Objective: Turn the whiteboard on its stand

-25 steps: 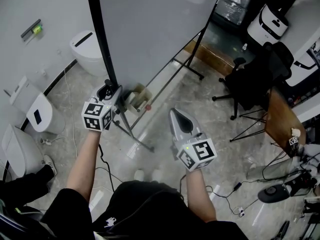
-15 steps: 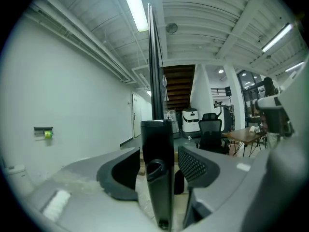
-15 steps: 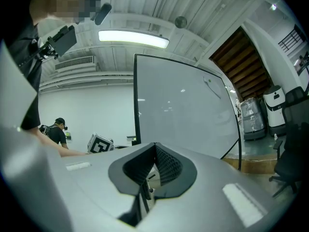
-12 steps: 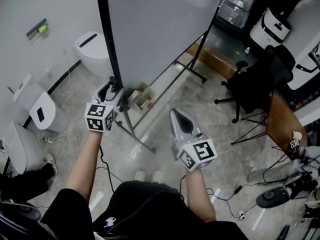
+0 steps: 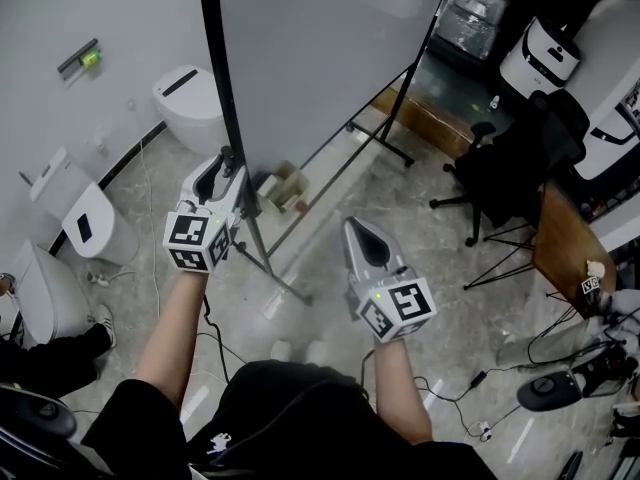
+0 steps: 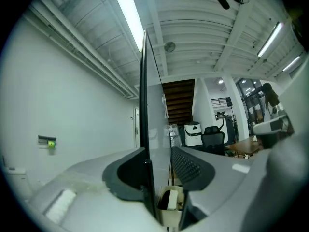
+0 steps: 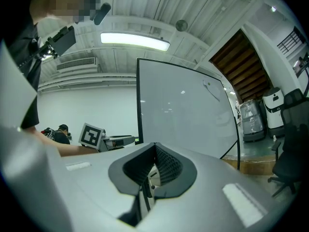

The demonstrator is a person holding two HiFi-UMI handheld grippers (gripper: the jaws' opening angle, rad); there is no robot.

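The whiteboard [image 5: 320, 58] stands upright on its black stand [image 5: 265, 248], seen from above. My left gripper [image 5: 222, 163] is at the board's black side edge [image 5: 222, 78]. In the left gripper view that edge [image 6: 143, 105] runs between the jaws, which have just been closing, and the pads [image 6: 188, 166] sit against it. My right gripper [image 5: 362, 230] hangs in the air below the board face, apart from it, with its tips together and nothing between them. From the right gripper view the whiteboard [image 7: 183, 110] faces me, with the right gripper [image 7: 154, 146] in front of it.
White machines [image 5: 190, 103] [image 5: 85, 223] stand along the left wall. A small box [image 5: 285, 188] lies by the stand's foot. A black office chair [image 5: 505, 168] and a wooden table [image 5: 560, 243] are on the right. Cables [image 5: 450, 383] trail over the floor.
My left gripper has moved a little up along the board's black edge. The right gripper has hardly shifted.
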